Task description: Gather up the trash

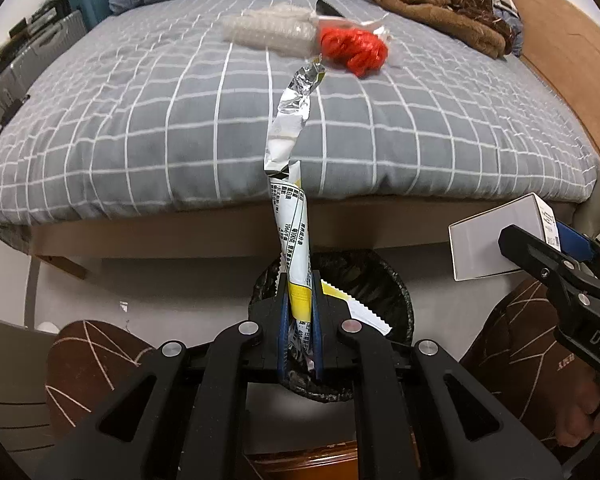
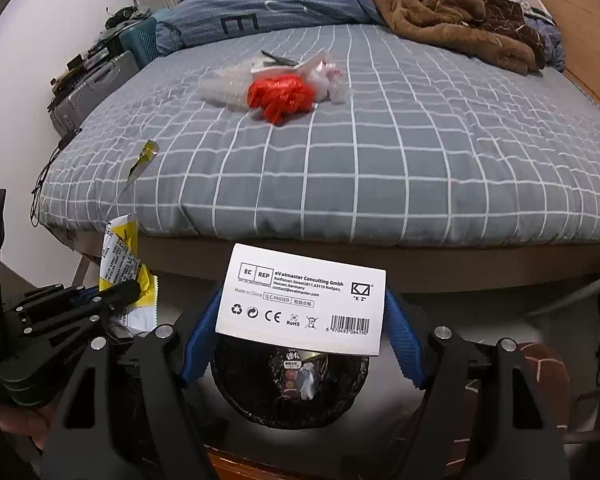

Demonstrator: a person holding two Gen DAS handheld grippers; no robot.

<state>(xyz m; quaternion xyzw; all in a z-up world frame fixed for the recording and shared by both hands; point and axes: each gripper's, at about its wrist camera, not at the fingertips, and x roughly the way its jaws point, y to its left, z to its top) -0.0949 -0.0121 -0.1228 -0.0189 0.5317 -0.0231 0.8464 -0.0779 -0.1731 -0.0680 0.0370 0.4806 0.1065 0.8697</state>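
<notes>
Left gripper (image 1: 300,312): jaws nearly closed, blue pads clamped on a long crumpled yellow-and-white foil snack wrapper (image 1: 290,184) that stands up above them.
Right gripper (image 2: 302,344): jaws spread wide, blue pads pressing both ends of a flat white cardboard box with printed label and barcode (image 2: 302,298).
Bin: a round black-lined trash bin (image 2: 340,396) stands on the floor directly below both grippers, with wrappers inside.
Bed: on the grey checked bedsheet (image 2: 420,152) lie a crumpled red plastic bag (image 2: 280,96) and a clear bubble-wrap piece (image 2: 220,88), touching.
Far end: a brown fleece blanket (image 2: 440,4).
</notes>
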